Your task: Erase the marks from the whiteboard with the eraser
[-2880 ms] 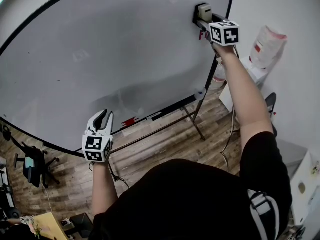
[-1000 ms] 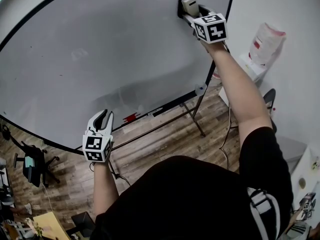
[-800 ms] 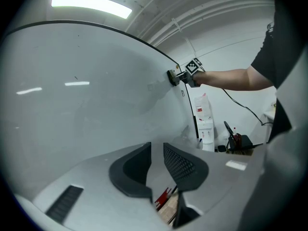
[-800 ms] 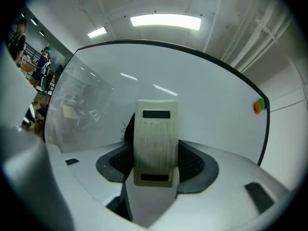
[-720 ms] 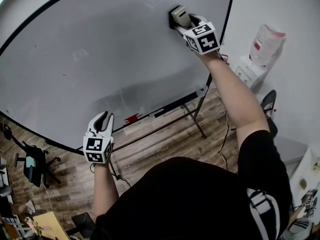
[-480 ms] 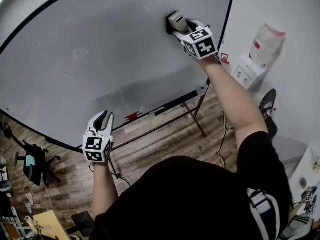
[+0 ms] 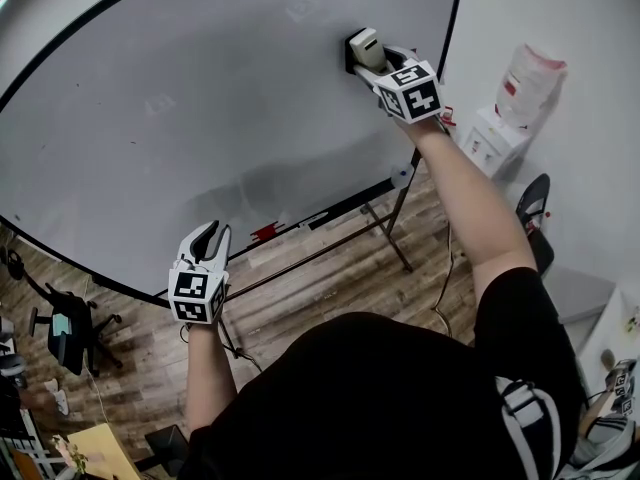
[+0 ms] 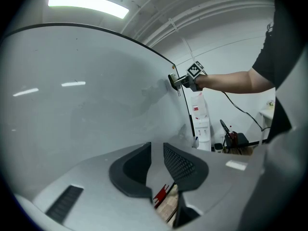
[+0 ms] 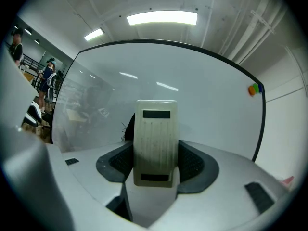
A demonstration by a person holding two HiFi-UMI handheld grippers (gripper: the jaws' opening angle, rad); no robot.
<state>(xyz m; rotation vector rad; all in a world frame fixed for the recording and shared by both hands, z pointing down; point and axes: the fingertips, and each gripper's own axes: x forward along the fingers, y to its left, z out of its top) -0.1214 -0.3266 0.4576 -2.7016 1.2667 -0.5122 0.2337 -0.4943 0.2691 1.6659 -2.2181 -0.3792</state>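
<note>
The whiteboard (image 7: 200, 98) fills the upper left of the head view; only faint smudges (image 7: 160, 108) show on it. My right gripper (image 7: 378, 60) is shut on the beige eraser (image 7: 365, 48), which presses against the board near its right frame. In the right gripper view the eraser (image 9: 155, 141) stands upright between the jaws, with a dark patch (image 9: 127, 127) on the board just behind it. My left gripper (image 7: 207, 236) hangs low in front of the board's lower edge, jaws close together, holding nothing. The left gripper view shows the right gripper (image 8: 185, 81) far off at the board.
A red marker (image 7: 262, 234) lies on the board's tray, with a small white item (image 7: 400, 177) at the tray's right end. Stand legs (image 7: 390, 243) rest on wood floor. A white cabinet (image 7: 497, 136) and bag (image 7: 530, 80) sit right; an office chair (image 7: 62, 330) left.
My right gripper slid the eraser left and down from the board's right frame, then slightly back right. A red mark seen beside the gripper 2.9 s ago no longer shows. The left gripper stayed put.
</note>
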